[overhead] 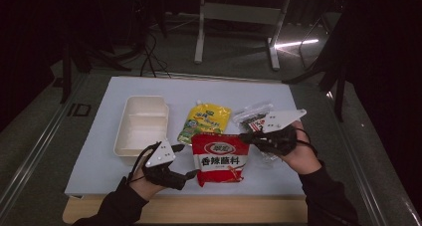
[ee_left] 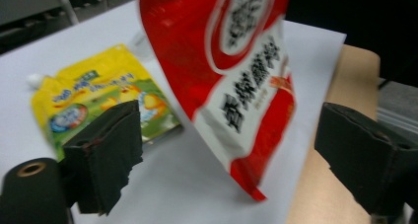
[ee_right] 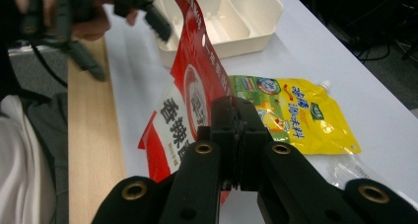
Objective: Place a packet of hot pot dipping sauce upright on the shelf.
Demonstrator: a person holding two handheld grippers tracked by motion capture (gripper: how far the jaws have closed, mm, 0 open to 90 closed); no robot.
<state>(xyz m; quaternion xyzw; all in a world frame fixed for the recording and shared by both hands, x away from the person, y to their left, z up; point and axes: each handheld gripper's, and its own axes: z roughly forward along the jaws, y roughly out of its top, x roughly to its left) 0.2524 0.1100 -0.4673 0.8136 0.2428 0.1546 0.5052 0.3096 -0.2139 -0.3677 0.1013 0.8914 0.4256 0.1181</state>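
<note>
Near the front edge of the worktop [overhead: 99,136], the red packet [overhead: 219,159] is held lifted and tilted, pinched at its right edge by the right hand-held gripper [overhead: 245,136]. Seen from the right gripper view, the jaws of that right hand-held gripper [ee_right: 235,135] are pressed together on the red packet [ee_right: 192,81], whose top corner curls up above them. Left of the red packet, the left hand-held gripper [overhead: 186,161] is held with its jaws spread; in the left gripper view the red packet [ee_left: 236,76] hangs between the two black jaws without being touched by either pad. Whether those jaws are moving cannot be told.

Behind the red packet, a yellow pouch [overhead: 206,120] lies flat on the worktop, and a clear packet [overhead: 251,114] lies to the right of that pouch, partly under the right hand. Left of the red packet and farther back, a white divided box [overhead: 142,124] is set on the worktop.

Both forearms, in dark sleeves, are brought in from the near edge. The left hand [overhead: 144,186] is kept low beside the packet's lower left corner, while the right hand [overhead: 301,156] is raised, its gripper pointed leftward toward the packet.
</note>
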